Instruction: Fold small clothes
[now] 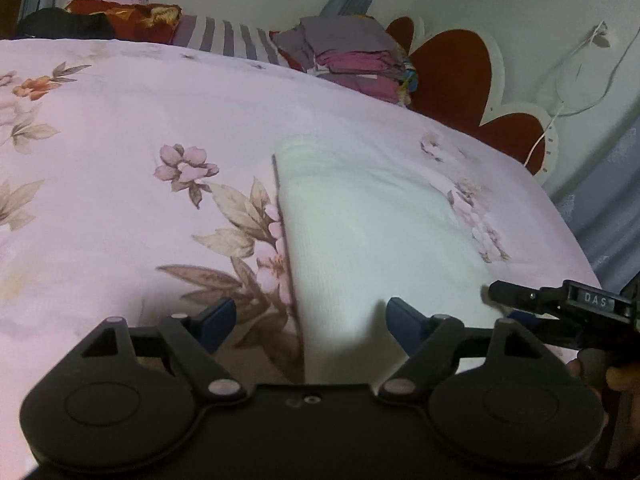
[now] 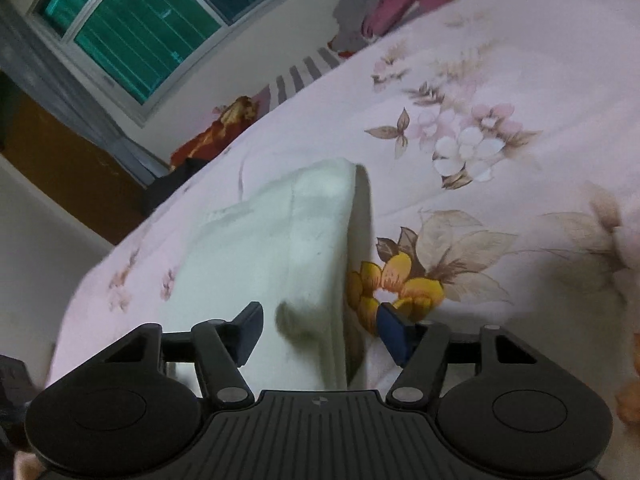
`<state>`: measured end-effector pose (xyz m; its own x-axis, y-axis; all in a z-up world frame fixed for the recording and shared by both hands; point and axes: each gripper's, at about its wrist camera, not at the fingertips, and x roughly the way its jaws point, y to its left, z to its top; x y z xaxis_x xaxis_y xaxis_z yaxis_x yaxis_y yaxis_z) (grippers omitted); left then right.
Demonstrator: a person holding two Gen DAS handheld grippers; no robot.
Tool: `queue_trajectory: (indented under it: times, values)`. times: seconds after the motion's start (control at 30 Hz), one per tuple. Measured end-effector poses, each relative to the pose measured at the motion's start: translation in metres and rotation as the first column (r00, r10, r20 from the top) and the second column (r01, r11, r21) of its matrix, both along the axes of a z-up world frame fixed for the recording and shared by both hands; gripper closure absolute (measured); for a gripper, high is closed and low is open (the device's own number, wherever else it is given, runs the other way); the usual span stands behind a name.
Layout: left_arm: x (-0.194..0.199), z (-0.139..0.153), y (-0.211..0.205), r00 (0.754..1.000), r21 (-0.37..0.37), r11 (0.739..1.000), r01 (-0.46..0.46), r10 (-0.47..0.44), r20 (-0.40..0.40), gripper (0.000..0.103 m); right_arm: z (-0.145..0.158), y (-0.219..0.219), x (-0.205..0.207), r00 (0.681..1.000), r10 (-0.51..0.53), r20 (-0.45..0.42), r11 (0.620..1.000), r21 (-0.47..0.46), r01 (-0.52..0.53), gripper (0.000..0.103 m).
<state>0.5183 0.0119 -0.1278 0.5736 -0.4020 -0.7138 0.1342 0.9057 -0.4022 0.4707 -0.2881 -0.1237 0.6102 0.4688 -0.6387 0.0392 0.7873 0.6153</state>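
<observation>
Left gripper (image 1: pixel 308 322) and right gripper (image 2: pixel 320 332) — both angled downward, jaws apart, nothing pinched.

White garment on a pink floral bedsheet

Ahead of my blue-padded fingers (image 1: pixel 216 322) I see a plain white garment (image 1: pixel 360 232); the bedsheet (image 1: pixel 120 120) beneath is pale pink with pink blossoms and brown leaves, a yellow flower (image 2: pixel 394 284) beside my right pad. Beyond: a folded pile (image 1: pixel 352 60) of grey and magenta, grey-striped fabric (image 1: pixel 228 38).
</observation>
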Motion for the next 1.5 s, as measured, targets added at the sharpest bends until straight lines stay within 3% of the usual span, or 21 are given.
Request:
queue_trajectory:
  times: [0.17, 0.3, 0.37, 0.5, 0.63, 0.83, 1.0, 1.5]
  values:
    - [0.013, -0.013, -0.004, 0.999, -0.028, 1.0, 0.014, -0.015, -0.039, 0.024, -0.022, -0.013, 0.016, 0.998, 0.045, -0.045, 0.993, 0.107, -0.04, 0.04]
    - [0.013, -0.015, -0.006, 0.999, -0.018, 1.0, 0.019, -0.02, -0.029, 0.026, -0.025, -0.013, 0.021, 0.997, 0.074, -0.037, 0.989, 0.133, -0.069, 0.04]
    - [0.016, -0.015, -0.007, 0.999, -0.02, 1.0, 0.022, -0.022, -0.031, 0.03, -0.025, -0.012, 0.025, 0.995, 0.09, -0.033, 0.989, 0.122, -0.085, 0.043]
    - [0.025, -0.018, -0.008, 0.998, -0.105, 0.994, 0.03, -0.036, -0.057, 0.052, -0.028, -0.012, 0.033, 0.994, 0.104, -0.033, 0.985, 0.144, -0.098, 0.049]
    - [0.032, -0.023, -0.013, 0.997, -0.137, 0.991, 0.001, -0.011, -0.074, 0.053, -0.029, -0.008, 0.04, 0.99, 0.134, -0.043, 0.98, 0.151, -0.127, 0.054]
    - [0.032, -0.012, -0.029, 0.998, -0.036, 0.999, 0.009, -0.011, -0.055, 0.065, -0.024, 0.004, 0.044, 0.988, 0.152, -0.029, 0.985, 0.083, -0.149, 0.068]
    - [0.028, -0.003, -0.04, 0.999, 0.045, 0.999, 0.029, -0.028, -0.027, 0.069, -0.018, 0.015, 0.037, 0.987, 0.158, 0.002, 0.987, 0.005, -0.158, 0.071]
    - [0.002, 0.04, -0.033, 0.99, 0.104, 0.989, 0.109, -0.117, 0.076, 0.072, 0.017, 0.047, 0.013, 0.984, 0.155, 0.086, 0.982, -0.126, -0.143, 0.076]
